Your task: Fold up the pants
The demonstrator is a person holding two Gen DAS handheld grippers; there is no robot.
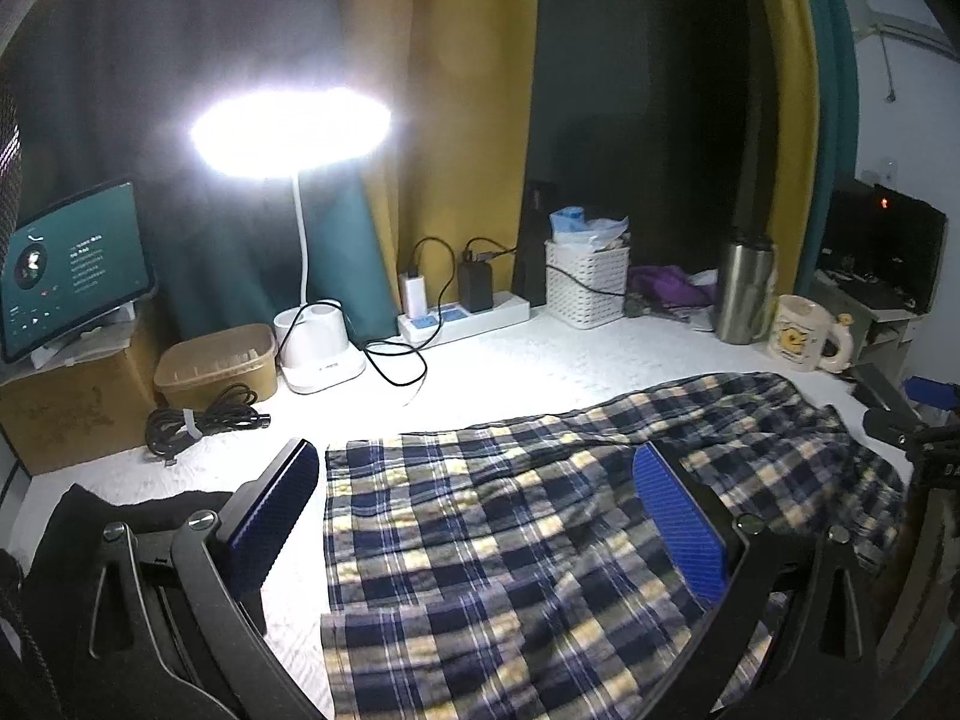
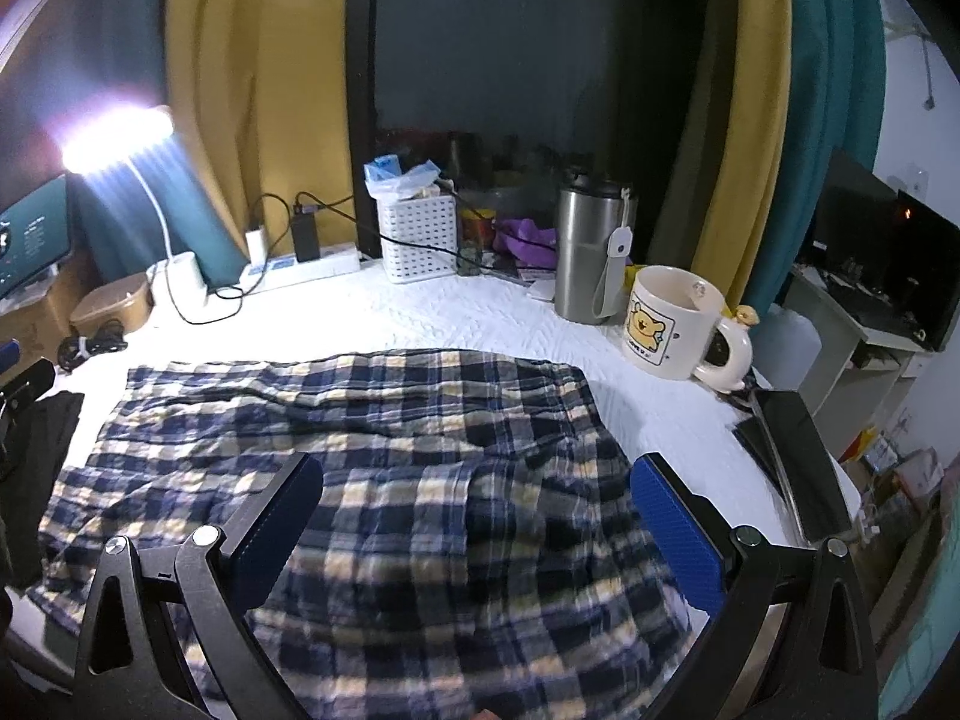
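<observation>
Plaid pants point(image 1: 540, 516) in navy, white and pale yellow lie spread flat on the white quilted table cover point(image 1: 480, 372); the leg hems end at the left in the left wrist view. My left gripper point(image 1: 480, 504) hovers open above the leg end, its blue pads wide apart with nothing between them. In the right wrist view the same pants point(image 2: 372, 450) fill the foreground, rumpled at the right end. My right gripper point(image 2: 474, 522) hangs open over that end, empty. Its black frame point(image 1: 912, 432) shows at the right edge of the left wrist view.
Along the back stand a lit desk lamp point(image 1: 294, 132), a power strip point(image 1: 462, 318) with chargers and cables, a white basket point(image 1: 585, 285), a steel tumbler point(image 2: 591, 252) and a cartoon mug point(image 2: 678, 324). A tablet point(image 1: 72, 264), cardboard box and coiled cable point(image 1: 198, 420) sit left. Dark cloth point(image 1: 120, 516) lies beside the hems.
</observation>
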